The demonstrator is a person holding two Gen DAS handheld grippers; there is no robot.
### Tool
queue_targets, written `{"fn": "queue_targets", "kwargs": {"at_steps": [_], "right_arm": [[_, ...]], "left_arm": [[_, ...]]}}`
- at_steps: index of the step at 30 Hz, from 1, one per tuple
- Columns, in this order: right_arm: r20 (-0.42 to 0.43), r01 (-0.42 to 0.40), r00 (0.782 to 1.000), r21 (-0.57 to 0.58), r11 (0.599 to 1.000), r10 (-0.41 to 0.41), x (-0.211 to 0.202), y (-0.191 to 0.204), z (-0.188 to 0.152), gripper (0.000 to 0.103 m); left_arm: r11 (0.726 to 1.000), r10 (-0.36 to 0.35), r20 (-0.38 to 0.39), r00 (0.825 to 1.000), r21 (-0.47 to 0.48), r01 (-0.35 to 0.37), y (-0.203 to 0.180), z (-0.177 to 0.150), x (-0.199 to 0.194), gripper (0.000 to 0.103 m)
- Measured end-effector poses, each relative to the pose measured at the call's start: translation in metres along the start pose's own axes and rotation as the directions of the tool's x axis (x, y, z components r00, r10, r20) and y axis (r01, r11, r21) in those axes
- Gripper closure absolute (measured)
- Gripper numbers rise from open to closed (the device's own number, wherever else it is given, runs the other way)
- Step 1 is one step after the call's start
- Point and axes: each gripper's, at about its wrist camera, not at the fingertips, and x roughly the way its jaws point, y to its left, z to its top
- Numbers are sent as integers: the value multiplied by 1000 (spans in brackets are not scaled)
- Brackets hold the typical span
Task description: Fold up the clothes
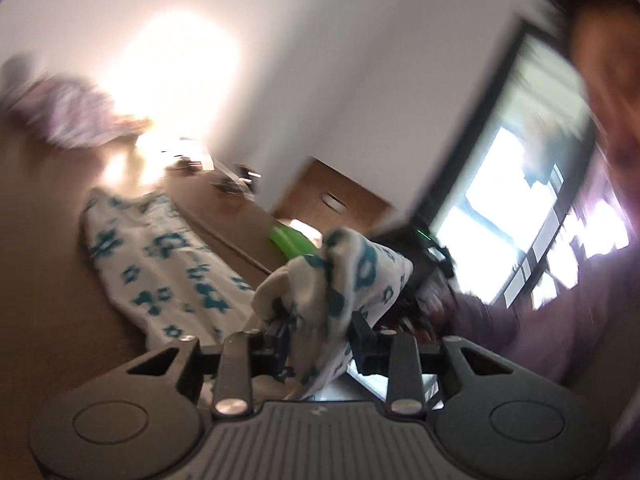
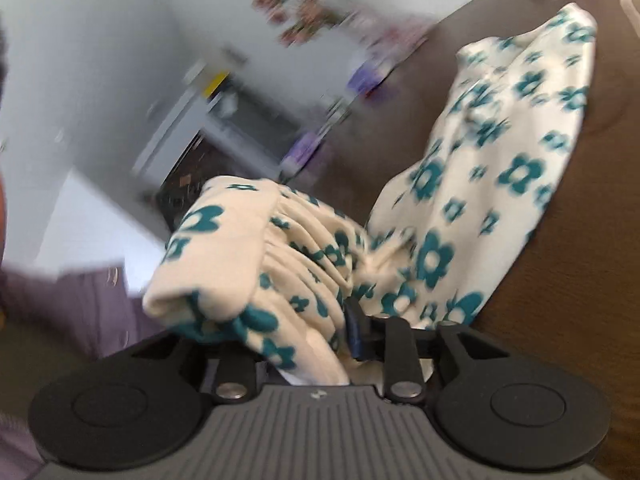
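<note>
Brown bedcover (image 2: 580, 240) (blurred, apparently): flowered garment (image 2: 480, 152).

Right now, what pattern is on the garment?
Cream garment with teal flower print; clearest in the right wrist view.

Probably a home: a wooden cabinet (image 1: 332, 200), a large window (image 1: 516, 216) and a blurred flower bunch (image 2: 304, 12).

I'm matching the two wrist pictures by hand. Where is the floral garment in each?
Left wrist: floral garment lies lower left, one end bunched in the left gripper.
Right wrist: it fills the right side, a bunched end at the right gripper.
Shared landmark: the brown surface beneath it.
</note>
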Motion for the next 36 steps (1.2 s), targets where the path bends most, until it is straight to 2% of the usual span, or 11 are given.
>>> {"fn": "queue_targets", "kwargs": {"at_steps": [4, 10, 14, 20, 21, 23, 25, 27, 31, 33, 36], "right_arm": [[153, 139, 979, -40, 989, -131, -16, 8, 2, 53], [312, 339, 894, 3, 941, -322, -18, 5, -4, 59], [377, 487, 805, 23, 873, -458, -10, 16, -5, 57], [522, 746, 584, -44, 664, -622, -1, 47, -10, 55], [546, 757, 571, -61, 651, -613, -1, 56, -14, 55], [568, 730, 601, -105, 675, -562, 0, 68, -19, 55], [549, 705, 638, -136, 696, -540, 11, 73, -16, 55], [496, 716, 654, -162, 679, -571, 33, 72, -9, 56], [439, 735, 659, -208, 645, -610, 67, 65, 0, 55], [425, 740, 658, -217, 636, -621, 73, 62, 1, 55], [382, 713, 689, -207, 670, -616, 74, 52, 3, 55]], "left_arm": [[977, 149, 52, 987, -164, -139, 24, 4, 9, 61], [962, 209, 66, 976, -190, -193, 26, -4, 21, 74], [926, 358, 97, 929, -162, -340, 8, -10, 27, 73], [857, 505, 221, 834, -13, -515, -30, -16, 19, 66], [842, 519, 259, 814, 7, -539, -38, -14, 16, 65], [821, 521, 339, 783, 51, -568, -58, -10, 16, 46], [815, 487, 379, 787, 127, -566, -72, -7, 31, 43], [796, 498, 344, 796, 182, -577, -74, -4, 51, 44], [737, 605, 295, 740, 145, -660, -63, -13, 75, 56], [725, 632, 265, 728, 130, -677, -57, -19, 78, 58], [715, 661, 230, 714, 96, -693, -50, -28, 77, 61]]}}
